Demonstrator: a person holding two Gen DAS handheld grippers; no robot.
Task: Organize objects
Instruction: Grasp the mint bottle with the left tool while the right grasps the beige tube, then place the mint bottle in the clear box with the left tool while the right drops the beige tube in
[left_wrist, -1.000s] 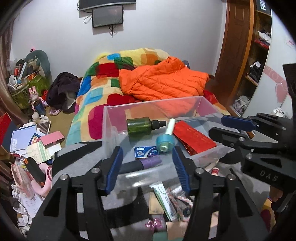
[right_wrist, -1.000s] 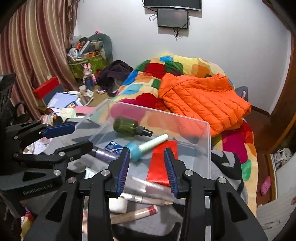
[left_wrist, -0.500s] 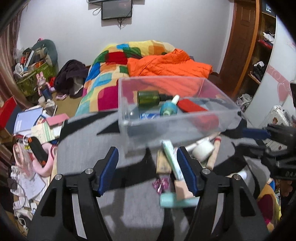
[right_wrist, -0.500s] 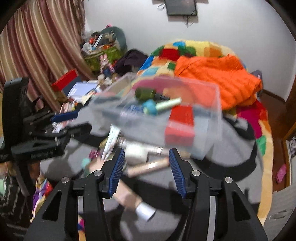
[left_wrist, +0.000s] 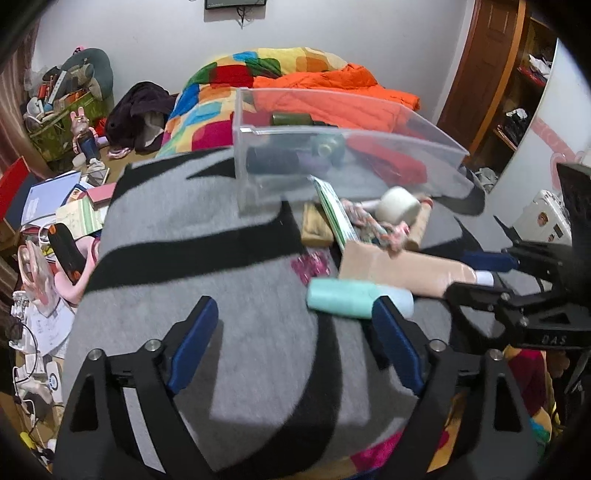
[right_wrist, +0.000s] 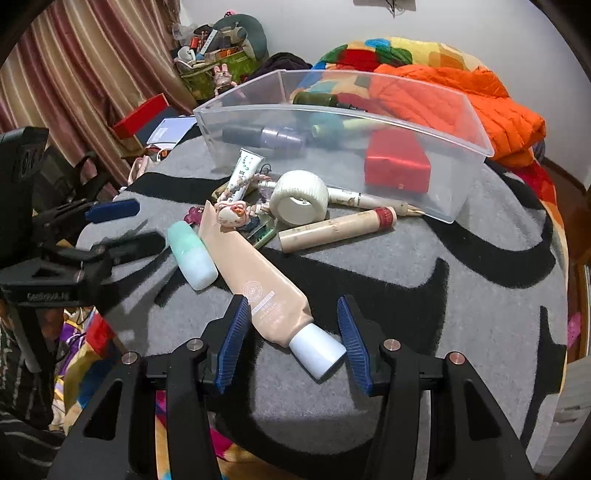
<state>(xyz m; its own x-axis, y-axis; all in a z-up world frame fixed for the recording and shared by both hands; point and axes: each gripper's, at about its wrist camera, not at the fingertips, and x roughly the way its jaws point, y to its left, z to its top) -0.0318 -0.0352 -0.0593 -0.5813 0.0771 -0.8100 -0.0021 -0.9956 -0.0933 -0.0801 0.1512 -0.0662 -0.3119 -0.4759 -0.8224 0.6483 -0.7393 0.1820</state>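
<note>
A clear plastic bin (right_wrist: 458, 192) (left_wrist: 258, 184) stands on a grey and black rug and holds a green bottle (right_wrist: 314, 99), a purple tube, a teal applicator and a red box (right_wrist: 397, 162). Loose items lie in front of it: a beige tube with a white cap (right_wrist: 255, 280) (left_wrist: 399, 264), a mint bottle (right_wrist: 190, 256) (left_wrist: 343, 297), a white tape roll (right_wrist: 299, 197) (left_wrist: 399, 206) and a cream cylinder (right_wrist: 336, 230). My right gripper (right_wrist: 291, 345) is open, its jaws on either side of the beige tube's cap end. My left gripper (left_wrist: 295, 345) is open and empty, just short of the mint bottle.
A bed with a patchwork quilt and an orange jacket (right_wrist: 461, 99) lies behind the bin. Books, boxes and clutter cover the floor to the left (left_wrist: 55, 206). A wooden door and shelves stand at the right (left_wrist: 491, 70). The rug's edge drops off near me.
Both grippers have drawn back from the bin and dropped low over the rug. The loose items now lie ahead of them, and the right gripper's jaws have come around the beige tube's cap.
</note>
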